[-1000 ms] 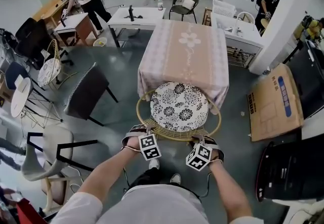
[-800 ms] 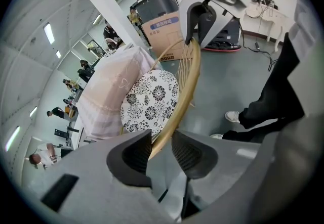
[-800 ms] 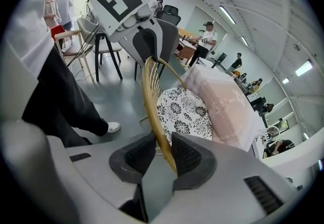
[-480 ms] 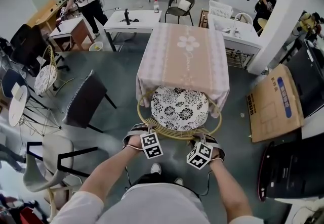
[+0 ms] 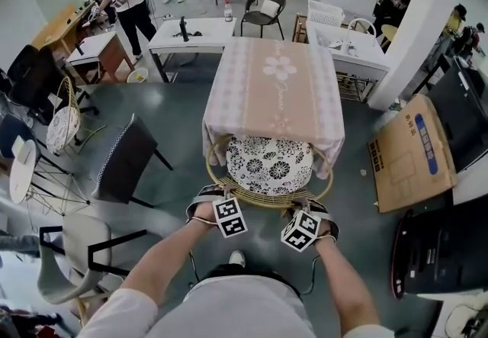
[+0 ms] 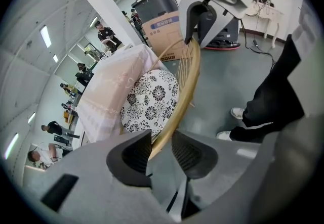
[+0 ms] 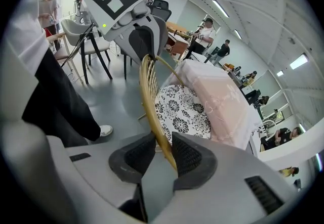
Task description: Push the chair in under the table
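A chair with a round rattan back rim [image 5: 267, 203] and a black-and-white floral cushion [image 5: 271, 165] stands at the near side of a table with a pink cloth [image 5: 278, 85]; the cloth hangs over the cushion's far part. My left gripper [image 5: 219, 194] straddles the rim [image 6: 185, 91] at its left; the rim lies against one pad, with a gap to the other. My right gripper [image 5: 306, 207] straddles the rim [image 7: 149, 101] at its right. Its jaws have just been opening; the rim between them touches only the inner pad.
A dark chair [image 5: 126, 161] stands left of the table and a pale chair [image 5: 72, 252] at the lower left. A cardboard box [image 5: 412, 149] and a black bin [image 5: 438, 252] lie to the right. White desks [image 5: 191, 27] and people are behind the table.
The chair has slid further under the table, so the cloth covers more of the cushion. Both grippers have moved forward with the rim.
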